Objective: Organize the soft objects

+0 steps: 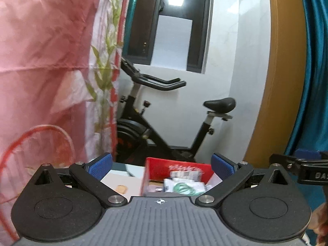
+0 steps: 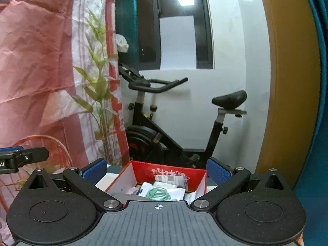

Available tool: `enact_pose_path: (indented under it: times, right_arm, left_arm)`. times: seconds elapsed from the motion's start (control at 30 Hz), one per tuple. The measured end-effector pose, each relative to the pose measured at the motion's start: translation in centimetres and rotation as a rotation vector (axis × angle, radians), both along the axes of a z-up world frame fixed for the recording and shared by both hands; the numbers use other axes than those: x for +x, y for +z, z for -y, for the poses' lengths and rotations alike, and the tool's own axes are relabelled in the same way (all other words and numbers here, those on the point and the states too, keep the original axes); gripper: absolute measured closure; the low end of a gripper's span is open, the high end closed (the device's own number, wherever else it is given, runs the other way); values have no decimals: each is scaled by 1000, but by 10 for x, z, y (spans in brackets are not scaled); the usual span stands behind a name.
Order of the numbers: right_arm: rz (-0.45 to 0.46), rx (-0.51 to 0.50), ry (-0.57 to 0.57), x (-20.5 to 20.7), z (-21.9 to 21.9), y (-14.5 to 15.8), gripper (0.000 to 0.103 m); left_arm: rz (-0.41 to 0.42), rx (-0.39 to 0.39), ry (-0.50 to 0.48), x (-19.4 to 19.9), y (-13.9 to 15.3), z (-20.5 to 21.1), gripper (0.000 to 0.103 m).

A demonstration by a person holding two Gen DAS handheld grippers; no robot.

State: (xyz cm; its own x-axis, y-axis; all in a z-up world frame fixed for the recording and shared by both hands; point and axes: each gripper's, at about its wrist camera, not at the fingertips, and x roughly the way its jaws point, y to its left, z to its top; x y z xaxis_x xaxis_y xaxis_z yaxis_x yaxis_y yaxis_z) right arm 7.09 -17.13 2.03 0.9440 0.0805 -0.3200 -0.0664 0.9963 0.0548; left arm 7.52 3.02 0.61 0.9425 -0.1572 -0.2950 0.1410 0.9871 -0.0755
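Observation:
A pink cloth with a white, leaf-printed border (image 1: 45, 61) hangs at the left of both views (image 2: 41, 65). My left gripper (image 1: 162, 167) is open and empty, its blue pads (image 1: 101, 166) wide apart, to the right of the cloth. My right gripper (image 2: 156, 169) is open and empty too, level with the left one. Each gripper's side shows at the edge of the other's view. Neither touches the cloth.
A red box (image 2: 168, 174) of small packets and green rings (image 2: 158, 193) sits on a white surface (image 1: 119, 181) below both grippers. A black exercise bike (image 1: 164, 123) stands against the white wall. An ochre panel (image 2: 287, 82) and teal curtain (image 1: 313, 61) are at the right.

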Motion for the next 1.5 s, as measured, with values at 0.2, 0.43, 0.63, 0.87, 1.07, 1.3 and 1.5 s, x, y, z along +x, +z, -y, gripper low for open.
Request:
enact_pose_path:
  times: [0.2,0.43,0.63,0.87,1.07,1.3,1.5]
  right_arm:
    - [46,-15,1,-40,-15,11,0]
    - [42,5,7,-58,-21,15,0]
    - [41,10,-10,-65,-23,16,0]
    - [37,14,-24,-67,-19,14,0]
    - [35,21,-39,-68,-14,13,0]
    - [33,21,-45,-70,-12,13,0]
    - [35,21,-47,-72,-10,11,0]
  left_arm:
    - [40,49,42,-33,11,2,0]
    - [55,94,61,-54,12,7,0]
    - [68,97,72,-58,15,4,0]
    - [65,102,69,-58,15,6,0]
    - [67,105,62,-59,15,5,0]
    - [72,102,56,-59,16,6,0]
    - [70,107,50,-58,15,5,0]
